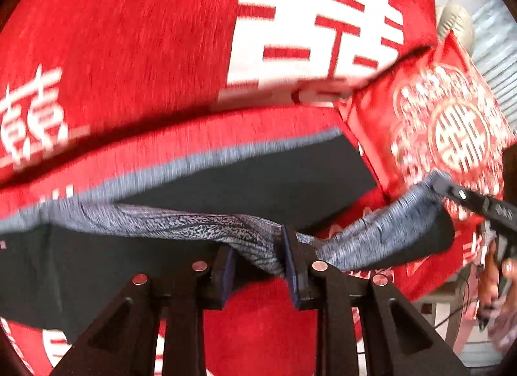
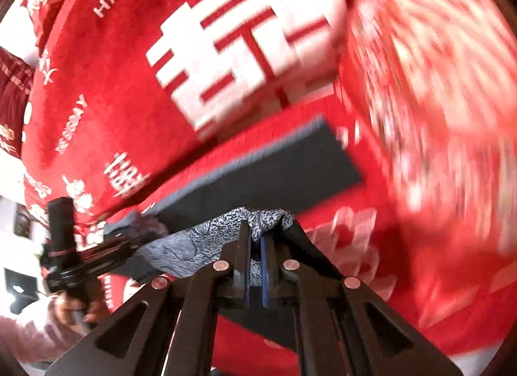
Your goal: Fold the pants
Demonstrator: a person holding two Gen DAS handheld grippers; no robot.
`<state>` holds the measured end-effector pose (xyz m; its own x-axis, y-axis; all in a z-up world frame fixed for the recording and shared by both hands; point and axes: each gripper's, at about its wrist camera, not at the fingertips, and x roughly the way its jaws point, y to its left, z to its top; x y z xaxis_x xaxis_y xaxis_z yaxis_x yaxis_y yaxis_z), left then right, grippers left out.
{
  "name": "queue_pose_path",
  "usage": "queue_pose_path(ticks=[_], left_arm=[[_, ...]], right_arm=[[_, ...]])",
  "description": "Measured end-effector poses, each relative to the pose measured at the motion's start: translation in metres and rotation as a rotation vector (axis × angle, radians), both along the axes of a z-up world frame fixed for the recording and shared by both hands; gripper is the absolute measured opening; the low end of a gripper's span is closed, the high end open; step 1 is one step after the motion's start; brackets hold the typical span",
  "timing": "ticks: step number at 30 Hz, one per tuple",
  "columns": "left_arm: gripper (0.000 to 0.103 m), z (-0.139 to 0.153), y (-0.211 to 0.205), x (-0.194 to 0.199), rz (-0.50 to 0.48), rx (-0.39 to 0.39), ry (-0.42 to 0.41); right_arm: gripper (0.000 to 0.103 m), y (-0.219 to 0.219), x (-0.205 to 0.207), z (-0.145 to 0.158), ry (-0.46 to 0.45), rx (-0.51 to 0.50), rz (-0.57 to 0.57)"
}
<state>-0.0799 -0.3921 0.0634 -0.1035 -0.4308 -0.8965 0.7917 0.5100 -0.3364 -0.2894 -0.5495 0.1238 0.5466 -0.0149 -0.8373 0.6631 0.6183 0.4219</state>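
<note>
The pants (image 1: 258, 175) are dark with a mottled grey waistband (image 1: 181, 219), and they lie partly lifted over a red blanket. My left gripper (image 1: 258, 259) is shut on the waistband, a bunch of grey cloth pinched between its blue pads. At the right edge of the left wrist view, my right gripper (image 1: 465, 196) grips the band's other end. In the right wrist view, the right gripper (image 2: 255, 243) is shut tight on the grey waistband (image 2: 194, 246). The dark pants (image 2: 274, 172) stretch away behind it. The left gripper (image 2: 97, 253) holds the band at the far left.
A red blanket (image 1: 129, 52) with large white characters covers the surface under the pants. A red patterned pillow (image 1: 436, 127) lies at the right and shows blurred in the right wrist view (image 2: 436, 117). A person's hand (image 2: 74, 308) holds the left gripper's handle.
</note>
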Motion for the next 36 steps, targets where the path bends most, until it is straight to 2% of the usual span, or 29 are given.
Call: queue_pose_path(ticks=[1, 2, 4, 6, 8, 9, 10, 11, 12, 14, 15, 16, 17, 19, 21, 22, 27, 31, 35, 36], left_arm=[[0.040, 0.001, -0.005, 0.008, 0.012, 0.001, -0.014], [0.063, 0.004, -0.007, 0.014, 0.034, 0.000, -0.059], [0.081, 0.011, -0.006, 0.023, 0.073, -0.005, -0.164], [0.081, 0.008, -0.003, 0.030, 0.083, 0.010, -0.195], [0.081, -0.008, 0.001, 0.040, 0.109, 0.065, -0.205], [0.081, -0.022, 0.003, 0.043, 0.121, 0.108, -0.207], [0.081, -0.041, 0.005, 0.045, 0.131, 0.169, -0.218], [0.081, -0.054, 0.007, 0.046, 0.138, 0.212, -0.229], [0.081, -0.070, 0.010, 0.047, 0.144, 0.262, -0.238], [0.081, -0.102, 0.020, 0.046, 0.154, 0.348, -0.221], [0.081, -0.109, 0.023, 0.046, 0.156, 0.366, -0.214], [0.082, -0.117, 0.027, 0.045, 0.162, 0.374, -0.206], [0.084, -0.117, 0.031, 0.044, 0.183, 0.348, -0.213], [0.087, -0.117, 0.032, 0.044, 0.198, 0.357, -0.227], [0.087, -0.118, 0.031, 0.045, 0.207, 0.362, -0.228], [0.087, -0.119, 0.030, 0.046, 0.208, 0.364, -0.231], [0.087, -0.120, 0.031, 0.046, 0.202, 0.349, -0.247], [0.087, -0.122, 0.044, 0.046, 0.245, 0.331, -0.227], [0.087, -0.124, 0.056, 0.047, 0.289, 0.308, -0.217], [0.087, -0.124, 0.058, 0.046, 0.295, 0.302, -0.217]], right_arm=[[0.005, -0.018, 0.019, -0.004, 0.029, -0.016, 0.026], [0.005, -0.030, 0.033, -0.008, 0.063, -0.032, 0.036], [0.007, -0.049, 0.055, -0.021, 0.120, -0.044, 0.049], [0.009, -0.068, 0.074, -0.042, 0.174, -0.045, 0.059], [0.009, -0.083, 0.084, -0.063, 0.223, -0.014, 0.047], [0.017, -0.089, 0.088, -0.073, 0.259, -0.009, 0.042], [0.043, -0.091, 0.091, -0.078, 0.292, -0.025, 0.040], [0.058, -0.092, 0.098, -0.079, 0.312, -0.051, 0.039], [0.072, -0.090, 0.100, -0.073, 0.294, -0.094, 0.040], [0.072, -0.081, 0.099, -0.053, 0.238, -0.153, 0.048], [0.072, -0.074, 0.095, -0.043, 0.208, -0.165, 0.052], [0.072, -0.066, 0.087, -0.036, 0.177, -0.159, 0.045], [0.072, -0.058, 0.078, -0.034, 0.154, -0.136, 0.024], [0.072, -0.045, 0.060, -0.045, 0.157, -0.057, -0.011], [0.071, -0.041, 0.064, -0.061, 0.197, -0.025, 0.030], [0.069, -0.040, 0.073, -0.069, 0.221, -0.029, 0.079], [0.066, -0.025, 0.152, -0.088, 0.187, -0.017, 0.401], [0.065, 0.017, 0.218, -0.106, 0.227, -0.097, 0.712], [0.064, 0.045, 0.250, -0.127, 0.284, -0.127, 0.880], [0.060, 0.049, 0.256, -0.137, 0.331, -0.124, 0.911]])
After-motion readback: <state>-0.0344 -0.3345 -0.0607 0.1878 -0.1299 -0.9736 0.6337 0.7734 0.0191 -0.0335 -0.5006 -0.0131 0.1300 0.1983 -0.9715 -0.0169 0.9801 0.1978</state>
